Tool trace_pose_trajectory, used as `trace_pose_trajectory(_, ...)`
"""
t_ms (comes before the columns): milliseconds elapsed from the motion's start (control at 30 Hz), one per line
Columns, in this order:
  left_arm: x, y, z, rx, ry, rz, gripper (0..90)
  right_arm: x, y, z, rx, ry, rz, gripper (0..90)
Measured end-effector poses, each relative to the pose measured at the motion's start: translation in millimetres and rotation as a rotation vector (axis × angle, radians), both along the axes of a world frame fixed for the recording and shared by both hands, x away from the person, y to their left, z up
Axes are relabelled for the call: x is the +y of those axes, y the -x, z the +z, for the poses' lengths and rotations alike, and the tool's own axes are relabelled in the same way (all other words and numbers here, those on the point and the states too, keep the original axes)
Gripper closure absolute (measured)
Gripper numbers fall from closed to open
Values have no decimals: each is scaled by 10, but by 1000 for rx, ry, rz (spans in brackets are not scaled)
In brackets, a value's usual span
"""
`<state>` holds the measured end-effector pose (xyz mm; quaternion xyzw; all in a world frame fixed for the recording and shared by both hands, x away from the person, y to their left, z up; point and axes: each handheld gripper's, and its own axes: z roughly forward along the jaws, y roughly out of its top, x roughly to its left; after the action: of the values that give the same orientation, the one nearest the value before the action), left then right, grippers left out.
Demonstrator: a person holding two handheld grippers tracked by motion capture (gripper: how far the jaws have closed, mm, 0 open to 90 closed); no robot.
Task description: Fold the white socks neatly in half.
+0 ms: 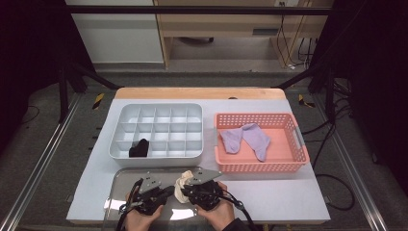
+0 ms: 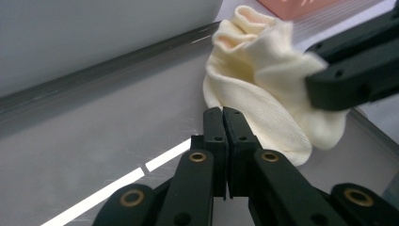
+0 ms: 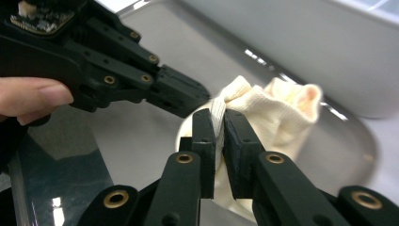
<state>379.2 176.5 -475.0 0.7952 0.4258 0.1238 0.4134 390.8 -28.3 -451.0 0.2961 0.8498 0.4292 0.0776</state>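
Pinching cream sock (image 3: 277,113) over metal tray (image 1: 122,180) — fold clamped by right gripper (image 3: 217,117); left gripper (image 2: 222,113) clenched, empty, just beside. White organiser (image 1: 159,130) behind; pink basket (image 1: 260,166) at right, purple socks (image 1: 245,139) inside.

Table (image 1: 288,192) has a pale grey-white top with a light wood strip (image 1: 199,93) along the far edge. Floor (image 1: 48,159) is grey carpet, dim off to both sides. Aluminium rails (image 1: 33,180) run along the floor left and right of the table; black frame legs (image 1: 63,89) stand at the far corners and a black bar (image 1: 192,9) crosses overhead. Yellow-black hazard tape marks (image 1: 98,100) on the floor near both far corners. Behind: a white panel (image 1: 120,33) on the left, a light wood bench or desk (image 1: 226,24) in the middle, black cables (image 1: 298,43) hanging down on the right. More cable loops on the floor (image 1: 337,192) on the right. Light falls from above onto the table; the edges of the room are dark.
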Motion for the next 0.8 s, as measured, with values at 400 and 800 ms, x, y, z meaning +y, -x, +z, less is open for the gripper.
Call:
trace_pose_trajectory(400, 67, -27, 11, -8, 3, 18, 878, 138, 22, -173, 15, 13, 19, 673)
trace_pose_trajectory(800, 153, -39, 62, -19, 27, 44, 876, -208, 6, 34, -16, -102, -40, 797)
